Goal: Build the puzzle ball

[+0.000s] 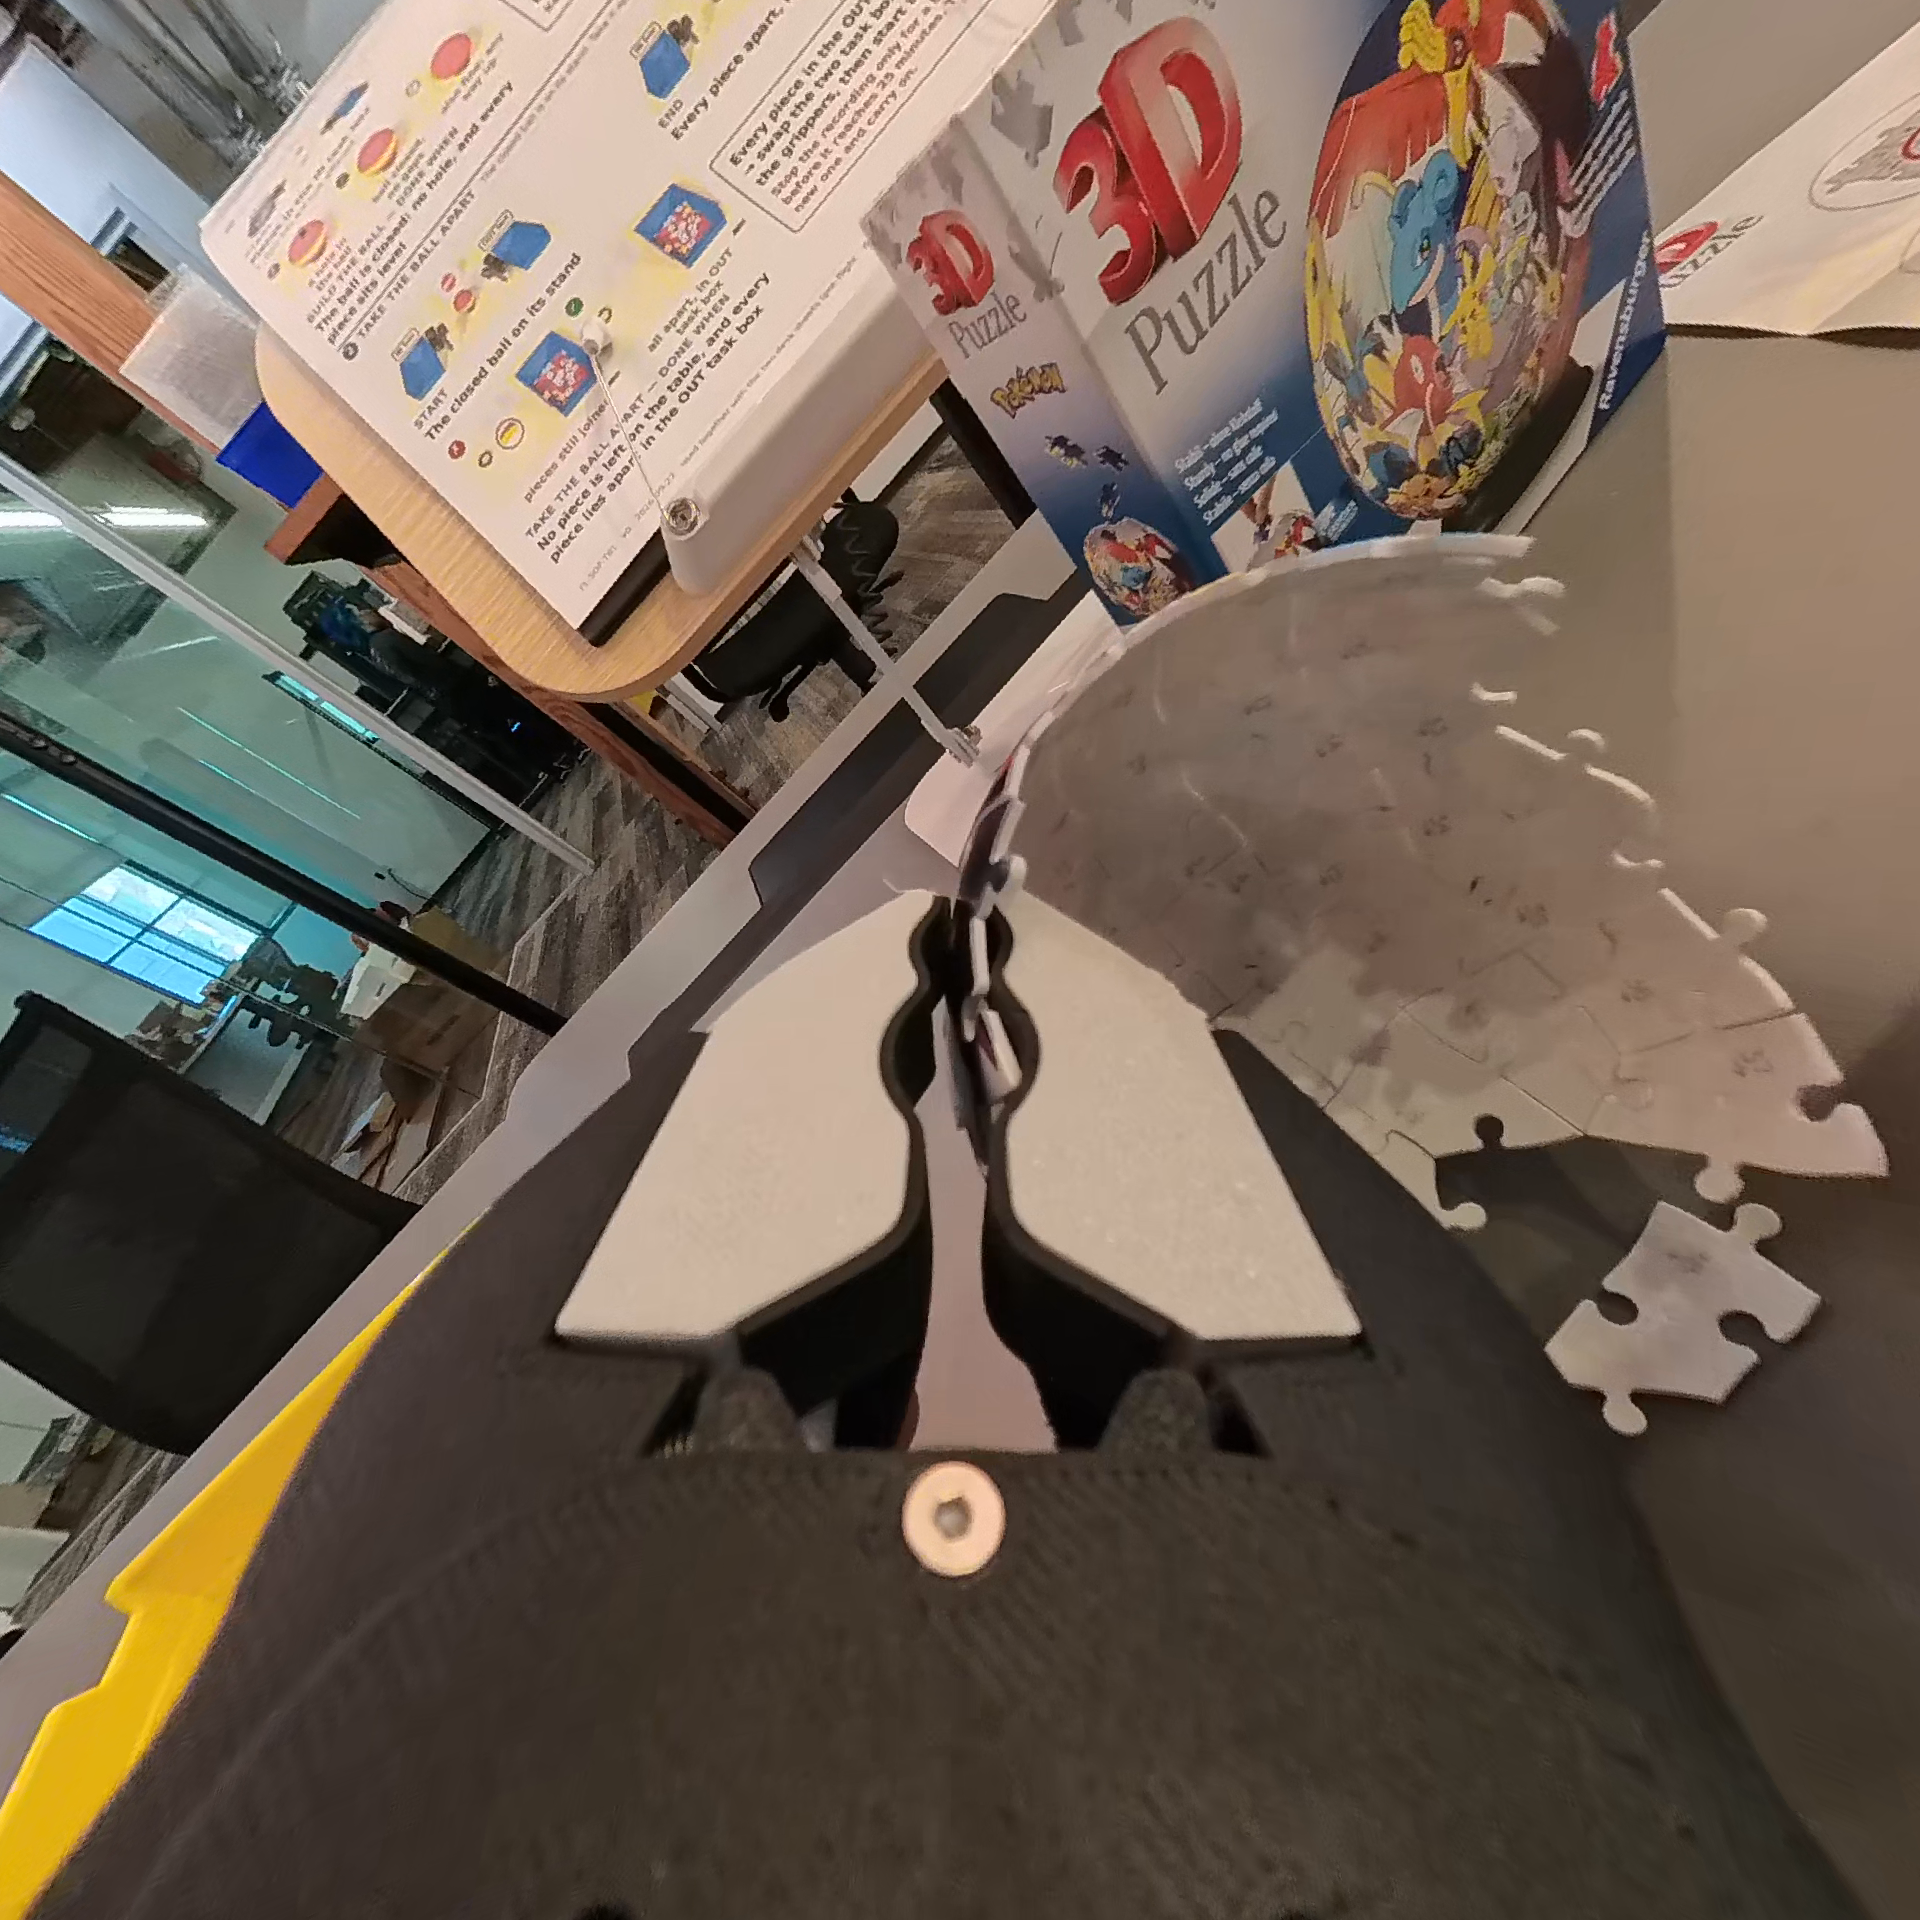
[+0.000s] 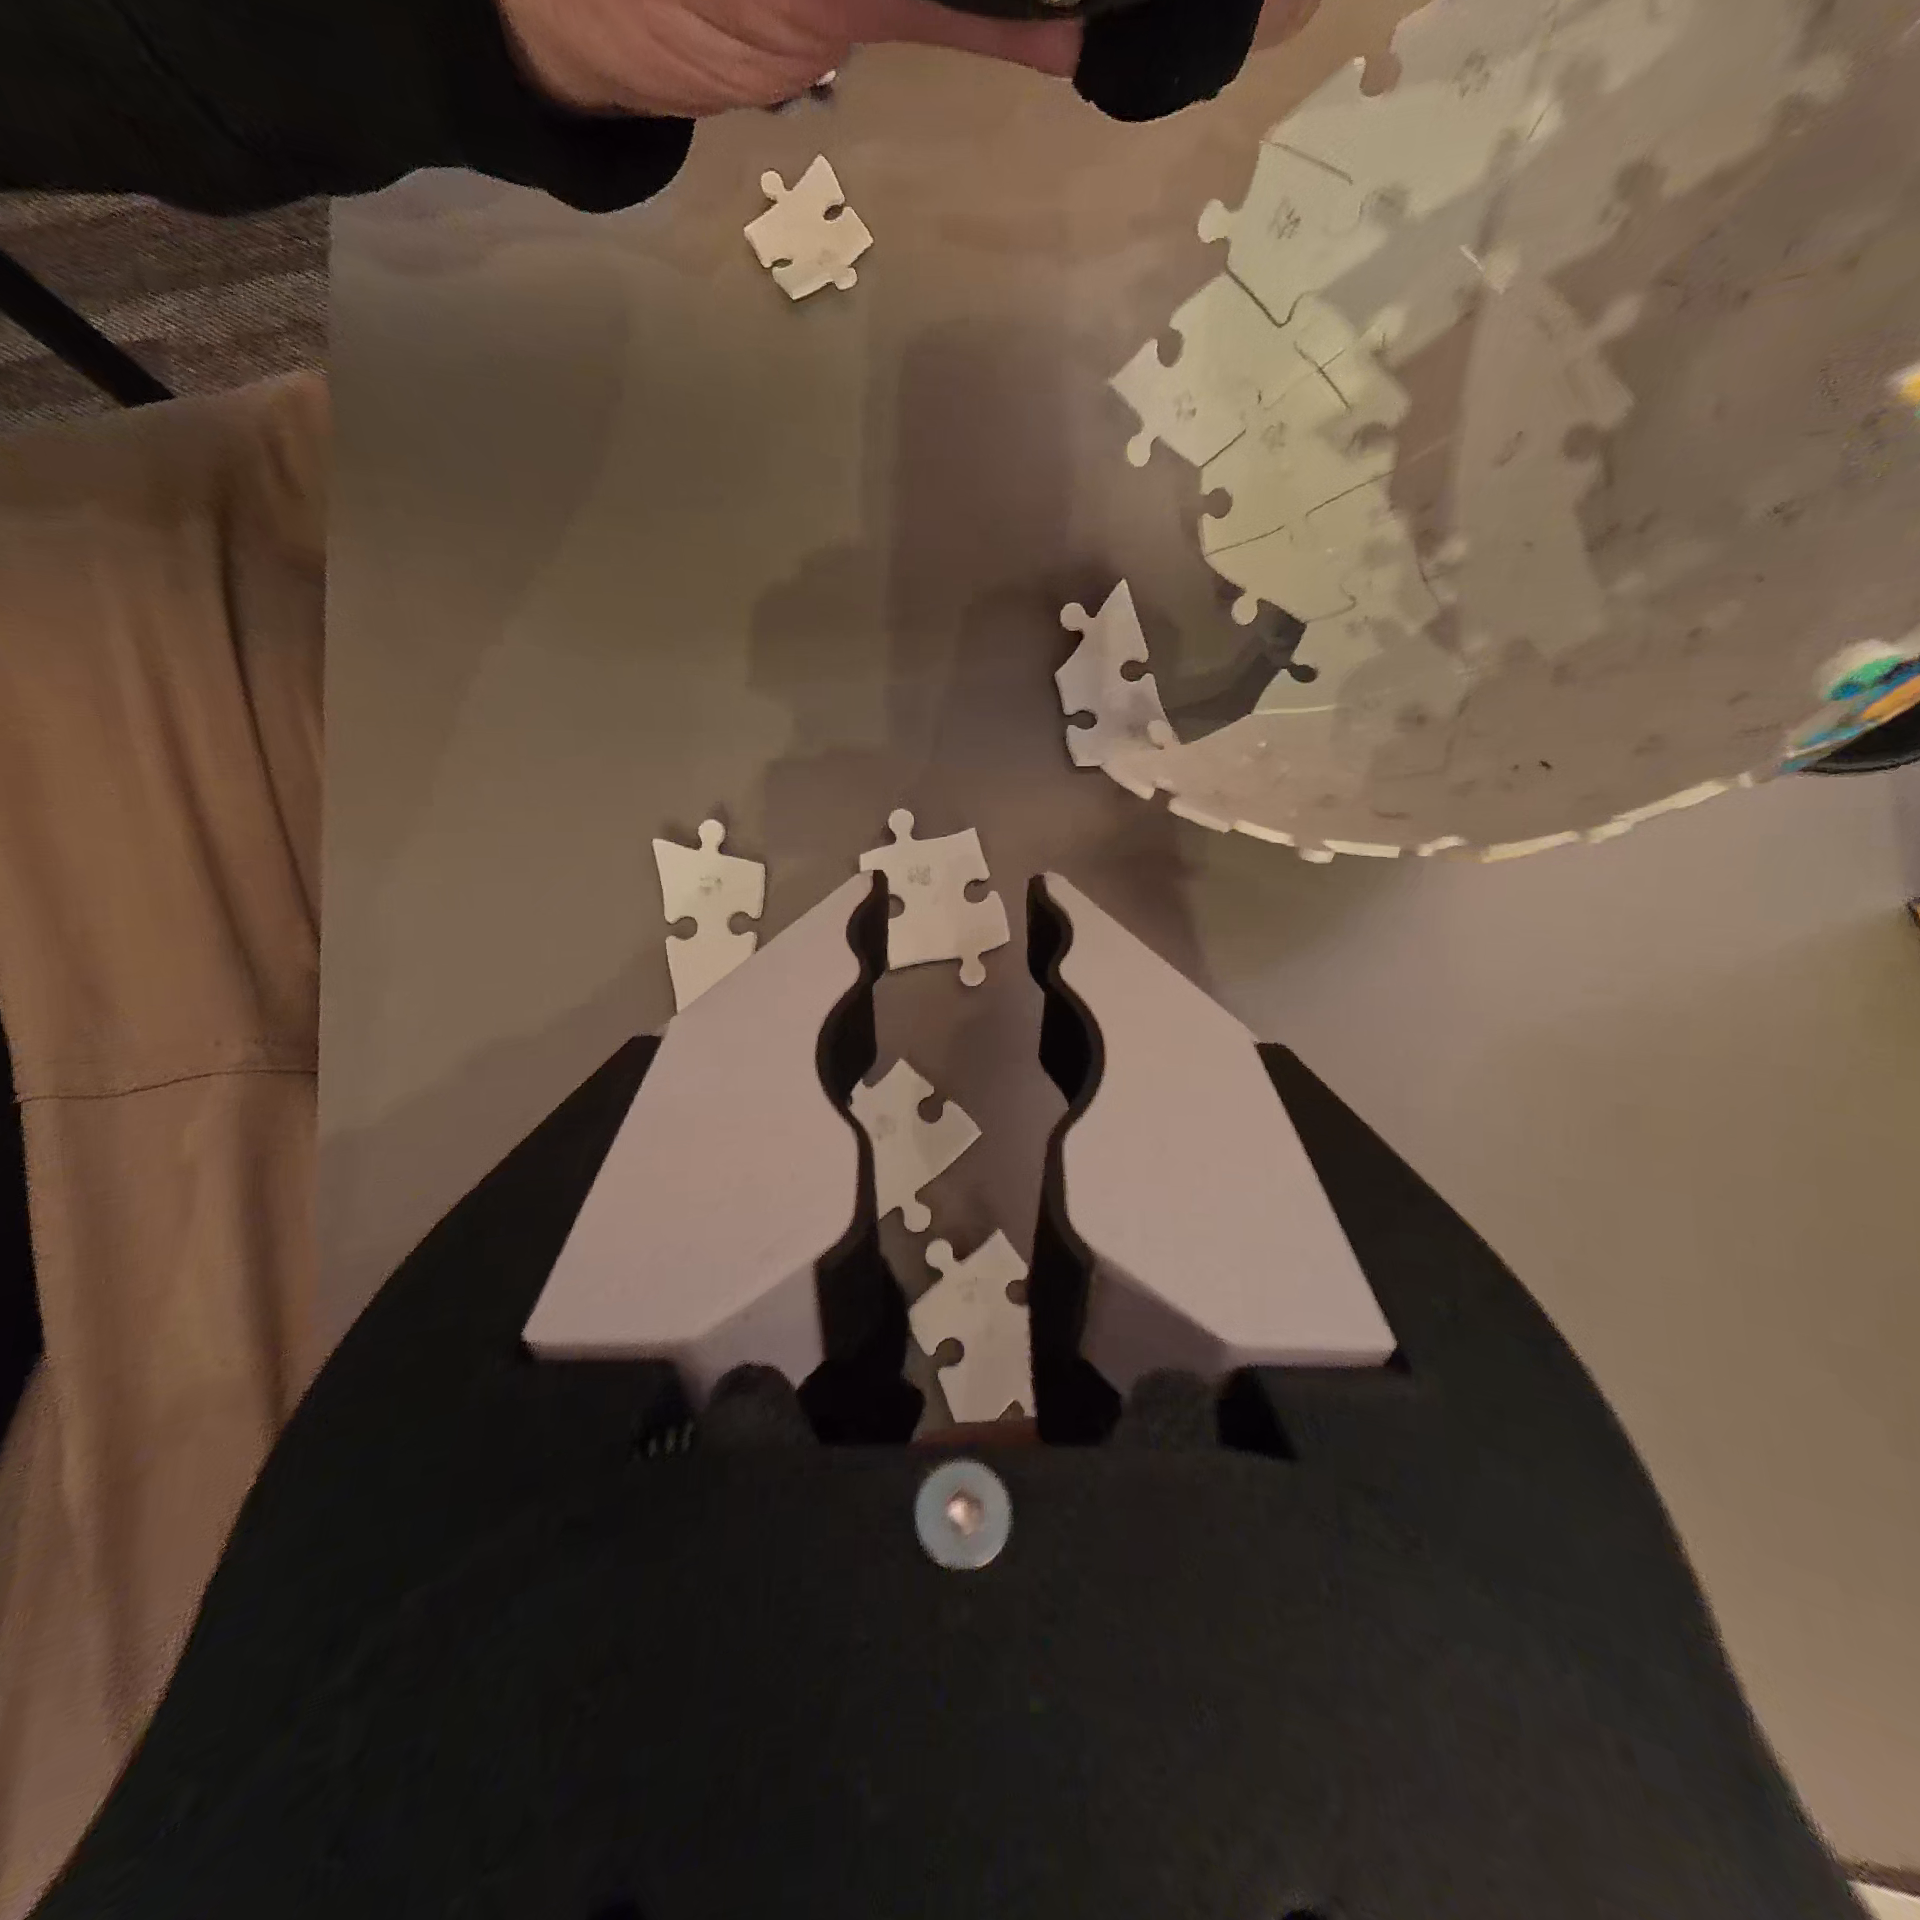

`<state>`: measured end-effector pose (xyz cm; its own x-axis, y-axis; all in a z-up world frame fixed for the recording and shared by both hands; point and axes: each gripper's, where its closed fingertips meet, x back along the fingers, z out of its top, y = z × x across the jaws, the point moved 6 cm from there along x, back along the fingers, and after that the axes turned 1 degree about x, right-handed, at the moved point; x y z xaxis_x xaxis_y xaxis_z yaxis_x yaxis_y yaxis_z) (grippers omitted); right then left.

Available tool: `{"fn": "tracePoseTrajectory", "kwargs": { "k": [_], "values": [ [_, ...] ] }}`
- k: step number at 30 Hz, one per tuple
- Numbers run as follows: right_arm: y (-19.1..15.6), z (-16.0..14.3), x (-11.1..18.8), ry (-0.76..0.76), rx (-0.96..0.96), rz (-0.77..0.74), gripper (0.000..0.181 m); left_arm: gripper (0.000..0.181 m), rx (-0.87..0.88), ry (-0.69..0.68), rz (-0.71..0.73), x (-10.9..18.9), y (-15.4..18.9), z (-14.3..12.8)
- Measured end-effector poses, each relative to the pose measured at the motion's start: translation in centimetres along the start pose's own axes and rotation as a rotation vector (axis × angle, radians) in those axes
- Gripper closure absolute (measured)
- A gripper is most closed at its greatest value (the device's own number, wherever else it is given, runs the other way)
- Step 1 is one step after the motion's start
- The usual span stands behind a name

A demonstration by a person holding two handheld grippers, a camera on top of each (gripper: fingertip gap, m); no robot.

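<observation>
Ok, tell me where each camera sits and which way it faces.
Left wrist view: on the left gripper, tilted, looking along shut fingers clamped on the half-built ball, towards the puzzle box.
Right wrist view: on the right gripper, looking down at loose pieces on the table; a hand shows at the top.
Shared: the ball's white inside.

loose pieces (image 2: 808,229) on table (image 2: 582,582), half-built ball (image 2: 1507,436) right
</observation>
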<state>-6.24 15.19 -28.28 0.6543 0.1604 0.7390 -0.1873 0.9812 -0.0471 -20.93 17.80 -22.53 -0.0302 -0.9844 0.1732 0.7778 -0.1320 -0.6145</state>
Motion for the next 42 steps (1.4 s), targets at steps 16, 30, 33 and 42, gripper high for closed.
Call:
{"fn": "tracePoseTrajectory", "kwargs": {
  "k": [16,30,33,42],
  "values": [
    [0.0,1.2,-3.8,-0.007,0.119,-0.121,0.130,0.177,0.059,-0.079,0.099,0.1,-2.1,-1.0],
    [-0.6,2.0,-3.2,0.022,-0.013,-0.069,0.131,0.177,0.054,-0.103,0.112,0.5,-2.0,-1.0],
    [0.1,1.3,-3.5,-0.011,-0.016,-0.081,0.129,0.177,0.066,-0.114,0.124,0.5,-2.3,-1.2],
    [-0.9,1.4,-4.1,-0.016,-0.035,-0.032,0.127,0.177,0.073,-0.126,0.139,0.8,-2.6,-1.5]
  ]
}}
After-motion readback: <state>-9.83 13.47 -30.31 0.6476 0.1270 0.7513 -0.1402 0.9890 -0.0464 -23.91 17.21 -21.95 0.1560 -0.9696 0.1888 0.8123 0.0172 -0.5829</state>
